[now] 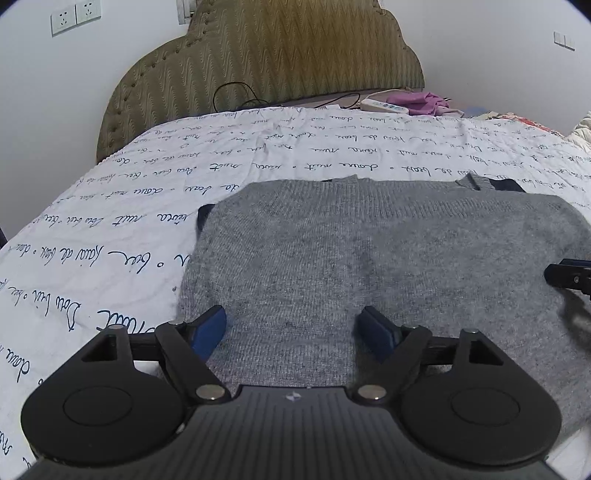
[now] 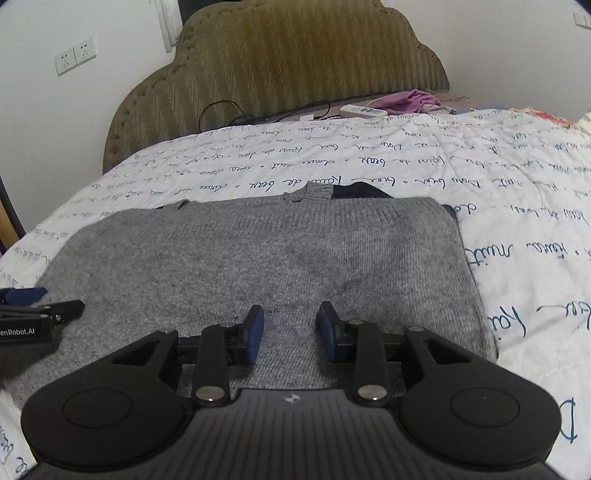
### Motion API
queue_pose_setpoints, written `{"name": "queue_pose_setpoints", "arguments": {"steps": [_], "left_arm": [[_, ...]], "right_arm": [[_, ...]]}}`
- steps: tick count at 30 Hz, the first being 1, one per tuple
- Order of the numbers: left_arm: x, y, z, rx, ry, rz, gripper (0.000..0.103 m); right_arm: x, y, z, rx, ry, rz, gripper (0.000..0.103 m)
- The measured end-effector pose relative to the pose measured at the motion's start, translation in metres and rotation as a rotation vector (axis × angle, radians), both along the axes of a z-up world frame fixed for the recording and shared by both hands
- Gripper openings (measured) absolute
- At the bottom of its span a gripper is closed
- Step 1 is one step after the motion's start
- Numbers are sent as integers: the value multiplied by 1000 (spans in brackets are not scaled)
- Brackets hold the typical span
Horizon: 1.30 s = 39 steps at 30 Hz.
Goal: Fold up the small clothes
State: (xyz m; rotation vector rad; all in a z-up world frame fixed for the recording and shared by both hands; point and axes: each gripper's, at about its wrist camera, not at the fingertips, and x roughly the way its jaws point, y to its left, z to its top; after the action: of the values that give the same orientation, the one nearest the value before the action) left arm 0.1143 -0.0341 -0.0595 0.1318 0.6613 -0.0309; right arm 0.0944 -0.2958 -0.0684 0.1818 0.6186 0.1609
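Note:
A grey knit sweater (image 1: 369, 251) lies flat on the bed, folded into a rectangle, with dark blue parts showing at its far edge; it also shows in the right wrist view (image 2: 258, 251). My left gripper (image 1: 293, 325) is open wide just above the sweater's near left part, holding nothing. My right gripper (image 2: 291, 321) is open, less wide, above the sweater's near right part, holding nothing. The right gripper's tip shows at the right edge of the left wrist view (image 1: 569, 277). The left gripper shows at the left edge of the right wrist view (image 2: 33, 310).
The bed has a white quilt with blue script (image 1: 110, 229). An olive padded headboard (image 1: 266, 59) stands at the back. A white power strip (image 1: 384, 105), black cables and purple cloth (image 1: 424, 101) lie near the headboard. Wall sockets (image 1: 75, 16) are on the left wall.

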Motion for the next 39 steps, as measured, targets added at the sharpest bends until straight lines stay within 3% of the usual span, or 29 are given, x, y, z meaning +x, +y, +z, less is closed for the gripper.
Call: {"name": "queue_pose_setpoints", "arguments": {"steps": [5, 9, 13, 17, 24, 27, 29, 30, 32, 35, 37, 39], "left_arm": [[-11, 8, 13, -11, -7, 4, 73], [-43, 36, 36, -88, -41, 31, 76], [-74, 82, 38, -308, 13, 115, 77], [-86, 124, 23, -604, 111, 214, 75], [-70, 136, 6, -888, 196, 220, 70], [-66, 129, 1, -880, 216, 233, 58], [-63, 125, -2, -850, 218, 253, 26], [-61, 123, -3, -829, 229, 262, 17], [-59, 125, -6, -827, 239, 270, 16], [-59, 122, -2, -760, 233, 260, 7], [-61, 116, 3, -690, 210, 237, 5], [-66, 102, 12, -570, 153, 189, 4]], "right_arm": [[-10, 0, 19, 40, 34, -34, 36], [-38, 12, 34, 60, -7, 17, 52], [-55, 31, 43, 64, -17, 77, 57], [-54, 54, 47, 72, -3, 129, 58], [-44, 95, 62, 68, -8, 214, 61], [-35, 107, 68, 75, 3, 234, 64], [-26, 114, 71, 77, 26, 253, 66], [-20, 119, 71, 79, 42, 261, 67], [-7, 127, 74, 77, 66, 269, 67], [12, 140, 79, 95, 97, 299, 67], [25, 149, 81, 112, 122, 319, 67], [39, 160, 83, 125, 161, 351, 67]]}}
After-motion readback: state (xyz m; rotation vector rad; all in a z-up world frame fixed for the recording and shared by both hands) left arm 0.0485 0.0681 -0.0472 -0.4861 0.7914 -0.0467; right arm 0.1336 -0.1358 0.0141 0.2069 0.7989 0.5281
